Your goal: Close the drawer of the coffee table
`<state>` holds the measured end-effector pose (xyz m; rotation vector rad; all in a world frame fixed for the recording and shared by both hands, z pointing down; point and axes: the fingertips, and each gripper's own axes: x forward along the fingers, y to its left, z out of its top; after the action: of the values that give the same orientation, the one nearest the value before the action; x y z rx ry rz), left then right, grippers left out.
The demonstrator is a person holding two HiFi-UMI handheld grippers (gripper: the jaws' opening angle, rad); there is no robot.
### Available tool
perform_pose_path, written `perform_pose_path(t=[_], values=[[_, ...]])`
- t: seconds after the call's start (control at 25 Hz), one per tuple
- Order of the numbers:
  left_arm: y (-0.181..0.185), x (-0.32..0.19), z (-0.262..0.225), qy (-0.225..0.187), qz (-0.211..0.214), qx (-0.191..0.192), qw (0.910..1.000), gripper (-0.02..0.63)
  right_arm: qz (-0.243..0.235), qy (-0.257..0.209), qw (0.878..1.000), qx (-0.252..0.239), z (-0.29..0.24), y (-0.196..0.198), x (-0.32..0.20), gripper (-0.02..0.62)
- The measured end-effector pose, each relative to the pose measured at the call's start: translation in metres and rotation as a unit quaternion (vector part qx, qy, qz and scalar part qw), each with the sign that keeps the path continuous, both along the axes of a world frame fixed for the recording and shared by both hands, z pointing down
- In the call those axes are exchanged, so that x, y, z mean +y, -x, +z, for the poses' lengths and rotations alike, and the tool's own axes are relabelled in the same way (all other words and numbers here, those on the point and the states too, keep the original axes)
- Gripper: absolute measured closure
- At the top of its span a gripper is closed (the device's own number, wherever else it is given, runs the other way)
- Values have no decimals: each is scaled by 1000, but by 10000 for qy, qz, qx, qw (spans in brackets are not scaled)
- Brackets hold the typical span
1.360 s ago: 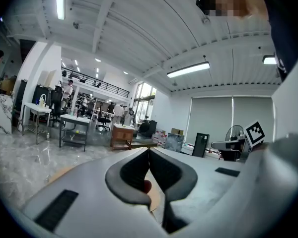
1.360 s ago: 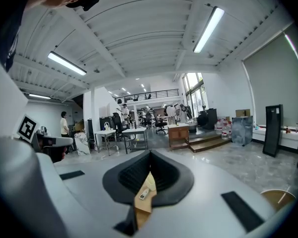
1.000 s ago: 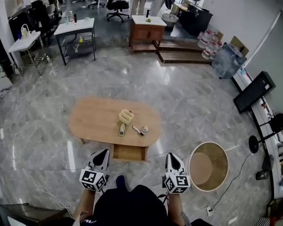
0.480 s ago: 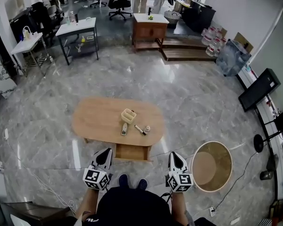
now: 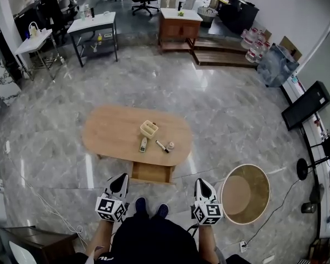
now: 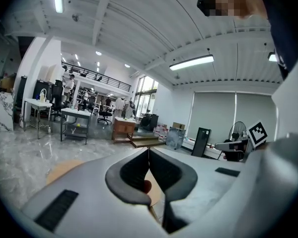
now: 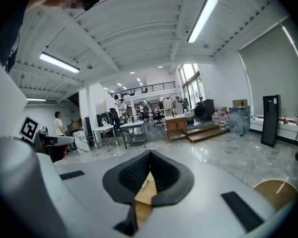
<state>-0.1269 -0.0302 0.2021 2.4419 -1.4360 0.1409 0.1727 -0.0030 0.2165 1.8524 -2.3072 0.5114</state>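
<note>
From the head view, the drawer (image 5: 151, 172) is pulled out of the near long side of the low oval desk (image 5: 115, 133). It shows as a rectangular box of the same light wood as the top. Its front panel faces me, and the box sticks out past the desk's edge over the grey marble floor (image 5: 220, 120). The drawer sits roughly under the middle of the desk's near side, a little toward my right. I cannot make out anything inside it from here.

On the desk top, near the middle, stand a small pale basket (image 5: 149, 128), a remote (image 5: 143, 145) just in front of it, a dark marker (image 5: 161, 146) lying at an angle, and a small round item (image 5: 170, 145) beside the marker.

My left tongs (image 5: 122, 177) are held low in front of me, pointing toward the desk, with their tip just short of the drawer's left corner and not touching it. My right tongs (image 5: 201, 182) are level with them, off to the right of the drawer and apart from it. In the left gripper view, the left tongs (image 6: 148, 150) have their jaws pressed together with nothing gripped. In the right gripper view, the right tongs (image 7: 150, 155) are likewise closed on nothing, with only light wood showing behind the gap.

A round wooden side table (image 5: 236, 198) stands to my right. My shoes (image 5: 140, 205) show between the two tongs.
</note>
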Motion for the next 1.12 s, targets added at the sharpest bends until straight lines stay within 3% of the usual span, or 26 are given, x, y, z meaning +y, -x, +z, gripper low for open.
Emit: perform_pose_path(t=[0.28,0.56,0.76,1.12], values=[[10,5,18,-15,-197,-46,9998,581,-217,87,9997,59,23,5,2,569],[18,7,51,6,-543,-517,9972,581,-194,235,9988,383,58,6,2,569],[21,22,86,285,-455,-588,9968,581,-198,476,9981,347,88,13,16,569],[25,10,157,434,-460,-597,9962,581,-176,593,9979,202,161,21,9,569]])
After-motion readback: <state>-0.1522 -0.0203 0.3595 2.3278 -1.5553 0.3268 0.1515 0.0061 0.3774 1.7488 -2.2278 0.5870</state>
